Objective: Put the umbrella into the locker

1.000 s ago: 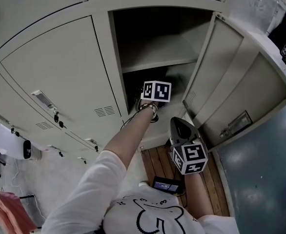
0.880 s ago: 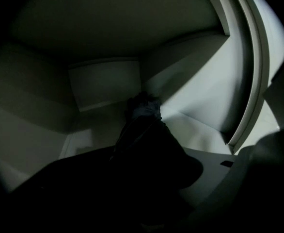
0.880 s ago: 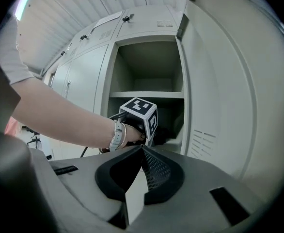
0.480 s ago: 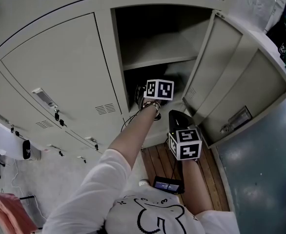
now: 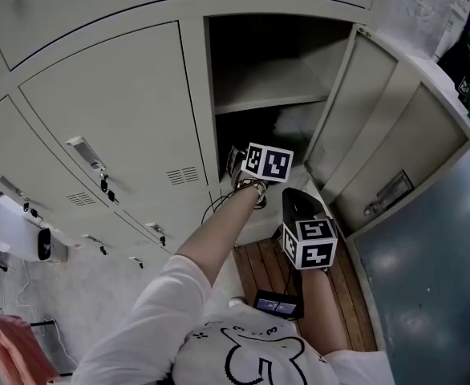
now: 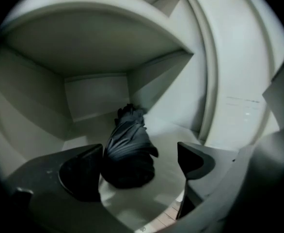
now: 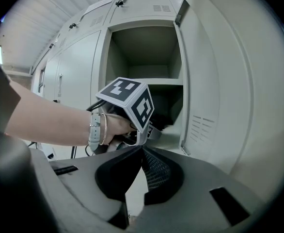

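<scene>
A folded black umbrella [image 6: 130,149] lies on the floor [image 6: 173,137] of the open locker's lower compartment, its tip pointing to the back wall. My left gripper [image 6: 141,152] reaches into that compartment, and its jaws have just been opening. They now stand wide on either side of the umbrella's near end, with the pads clear of it. In the head view only its marker cube [image 5: 268,163] shows at the locker mouth, and the umbrella is hidden in the dark. My right gripper [image 7: 142,152] waits outside the locker, below the left one, shut and empty.
The locker door [image 5: 395,135] is swung open to the right. A shelf [image 5: 271,99] splits the locker into two compartments. Closed lockers with handles [image 5: 87,151] fill the left. A small device [image 5: 275,303] lies on the wooden floor [image 5: 259,267] below.
The left gripper's cube has drawn back a little from the locker mouth toward me. The head view has shifted slightly. The right gripper has stayed about where it was.
</scene>
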Motion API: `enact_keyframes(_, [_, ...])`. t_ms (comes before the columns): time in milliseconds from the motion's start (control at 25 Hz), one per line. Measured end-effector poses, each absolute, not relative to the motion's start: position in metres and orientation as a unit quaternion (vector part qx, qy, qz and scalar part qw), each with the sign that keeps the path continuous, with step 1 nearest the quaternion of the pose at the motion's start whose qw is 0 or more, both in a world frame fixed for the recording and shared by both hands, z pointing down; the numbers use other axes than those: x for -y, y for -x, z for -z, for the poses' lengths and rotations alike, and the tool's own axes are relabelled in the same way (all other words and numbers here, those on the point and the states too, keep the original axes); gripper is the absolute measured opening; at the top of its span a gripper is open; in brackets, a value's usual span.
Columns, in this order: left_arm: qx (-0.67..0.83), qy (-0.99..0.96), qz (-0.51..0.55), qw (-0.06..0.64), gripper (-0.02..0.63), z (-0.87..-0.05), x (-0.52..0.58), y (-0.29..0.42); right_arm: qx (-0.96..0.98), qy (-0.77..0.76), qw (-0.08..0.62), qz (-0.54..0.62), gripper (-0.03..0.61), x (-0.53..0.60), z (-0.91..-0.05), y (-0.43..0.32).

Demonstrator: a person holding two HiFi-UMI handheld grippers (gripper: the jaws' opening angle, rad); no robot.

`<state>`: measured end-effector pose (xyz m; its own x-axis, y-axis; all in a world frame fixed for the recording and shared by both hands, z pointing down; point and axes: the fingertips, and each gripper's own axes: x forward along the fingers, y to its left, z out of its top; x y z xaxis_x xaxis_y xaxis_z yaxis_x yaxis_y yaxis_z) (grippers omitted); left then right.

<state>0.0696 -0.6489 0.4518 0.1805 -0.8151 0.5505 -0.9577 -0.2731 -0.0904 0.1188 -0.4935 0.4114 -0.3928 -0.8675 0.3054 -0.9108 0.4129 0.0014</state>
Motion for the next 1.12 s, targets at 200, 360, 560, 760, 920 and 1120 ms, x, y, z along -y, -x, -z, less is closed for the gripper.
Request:
enact_keyframes(200, [0.567, -0.78, -0.234, 0.123, 0.482, -0.435, 0.618, -0.069, 0.832, -0.536, 0.121, -0.079, 0.026, 0.48, -0.402, -0.12])
enact_keyframes(360, [0.54, -0.803, -0.221, 0.122, 0.48, -0.423, 0.585, -0.073, 0.833, -0.538, 0.108, -0.071, 0.026, 0.468, -0.391, -0.121])
enact_keyframes(560, [0.51, -0.833, -0.19, 0.101, 0.41, -0.4, 0.543, -0.077, 0.834, -0.542, 0.102, -0.029, 0.025, 0.446, -0.375, -0.118])
enact_keyframes(760, [0.495, -0.851, -0.149, 0.088, 0.292, -0.376, 0.5, -0.072, 0.838, -0.539, 0.09, 0.004, 0.025, 0.422, -0.356, -0.109])
enact_keyframes(920, [0.502, -0.852, -0.125, 0.078, 0.187, -0.364, 0.469, -0.058, 0.839, -0.536, 0.094, 0.025, 0.025, 0.407, -0.347, -0.099])
enact_keyframes(1120, [0.526, -0.844, -0.092, 0.045, 0.008, -0.348, 0.442, -0.036, 0.842, -0.53, 0.091, 0.036, 0.025, 0.388, -0.34, -0.09])
